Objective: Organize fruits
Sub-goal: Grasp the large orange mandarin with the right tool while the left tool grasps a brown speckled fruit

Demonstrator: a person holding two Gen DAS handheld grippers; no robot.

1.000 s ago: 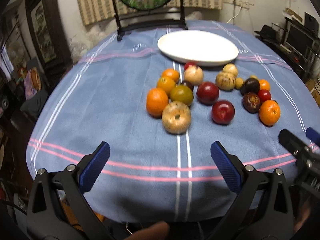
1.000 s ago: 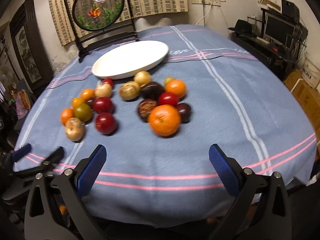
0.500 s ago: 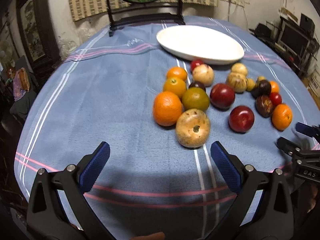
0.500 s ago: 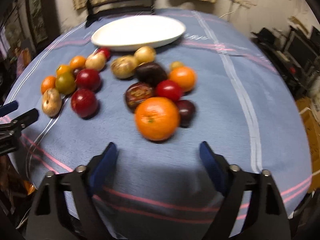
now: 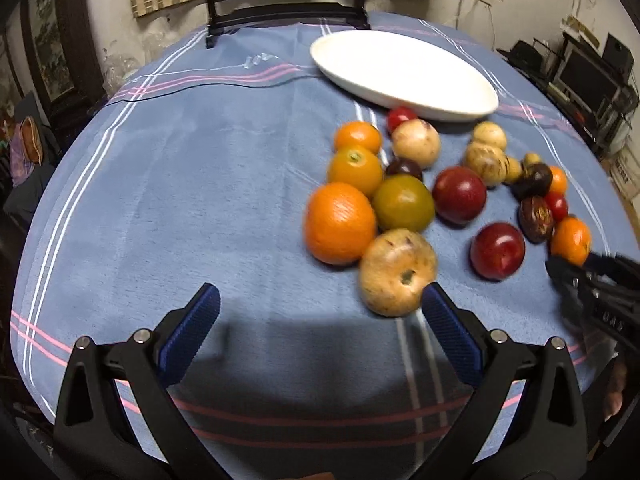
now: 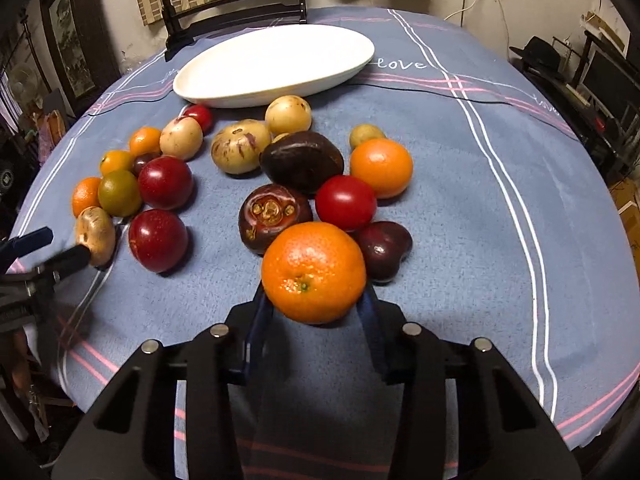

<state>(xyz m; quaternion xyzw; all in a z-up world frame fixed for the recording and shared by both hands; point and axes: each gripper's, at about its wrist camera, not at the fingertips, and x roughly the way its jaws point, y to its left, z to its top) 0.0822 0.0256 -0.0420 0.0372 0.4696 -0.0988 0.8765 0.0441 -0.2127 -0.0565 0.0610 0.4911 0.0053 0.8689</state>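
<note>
The right gripper (image 6: 316,312) had just been closing: a second earlier its jaws stood wide with the large orange (image 6: 314,272) well ahead of them, and now the blue pads sat against both sides of that orange, pinching it near the table's front edge. The orange hid the pad tips, so how deep the grip ran was hard to make out. It touched a dark mangosteen (image 6: 274,216) and a red tomato (image 6: 346,202) behind it.

The left gripper (image 5: 316,328) was spread wide, as before, with nothing between its pads. It had come closer to the fruit: the tan russet apple (image 5: 396,272), earlier well ahead, now lay just beside the right-hand pad, its edges blurred. Whether the pad touched it could not be told.

The remaining fruit lay in two loose clusters on the blue tablecloth (image 6: 460,208), between the front edge and the white oval dish (image 6: 276,64), which sat toward the far edge. In the left wrist view the right gripper was cut off by the right border and smeared, covering part of the orange.
</note>
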